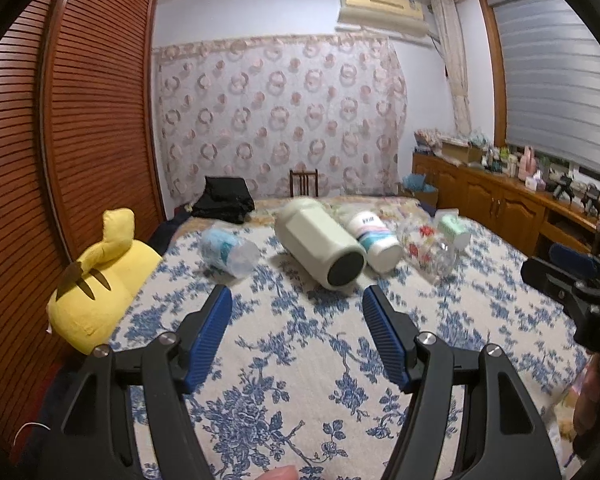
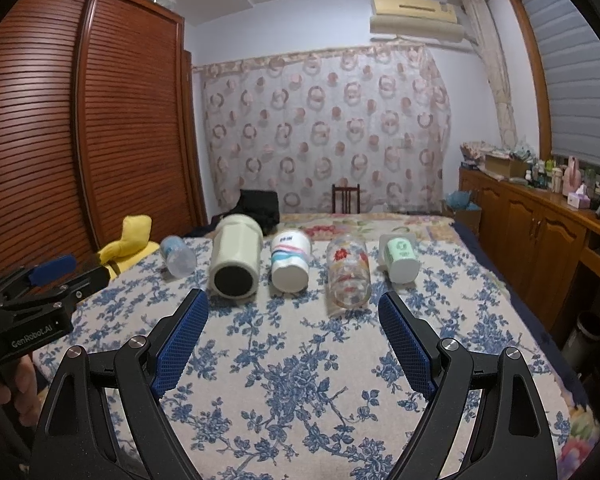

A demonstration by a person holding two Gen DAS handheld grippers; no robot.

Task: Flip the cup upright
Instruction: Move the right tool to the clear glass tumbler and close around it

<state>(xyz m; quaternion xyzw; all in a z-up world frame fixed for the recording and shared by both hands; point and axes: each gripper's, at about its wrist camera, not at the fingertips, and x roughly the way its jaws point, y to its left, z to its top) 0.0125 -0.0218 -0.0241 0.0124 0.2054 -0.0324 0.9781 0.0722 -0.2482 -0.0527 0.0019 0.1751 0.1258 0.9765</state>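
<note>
Several cups lie on their sides in a row on the blue floral bedspread (image 2: 300,380): a clear plastic bottle (image 2: 177,258), a pale green tumbler with a black base (image 2: 235,262), a white paper cup (image 2: 291,261), a clear floral glass (image 2: 348,274) and a small green-and-white cup (image 2: 400,260). My left gripper (image 1: 297,300) is open, just short of the green tumbler (image 1: 320,242). My right gripper (image 2: 294,304) is open, short of the white cup and the floral glass. Each gripper shows at the edge of the other's view.
A yellow plush toy (image 1: 100,280) lies at the bed's left edge by the louvred wardrobe (image 1: 60,140). A black bag (image 1: 224,200) and a chair (image 1: 304,182) are at the far end. A wooden cabinet (image 2: 540,232) with clutter runs along the right.
</note>
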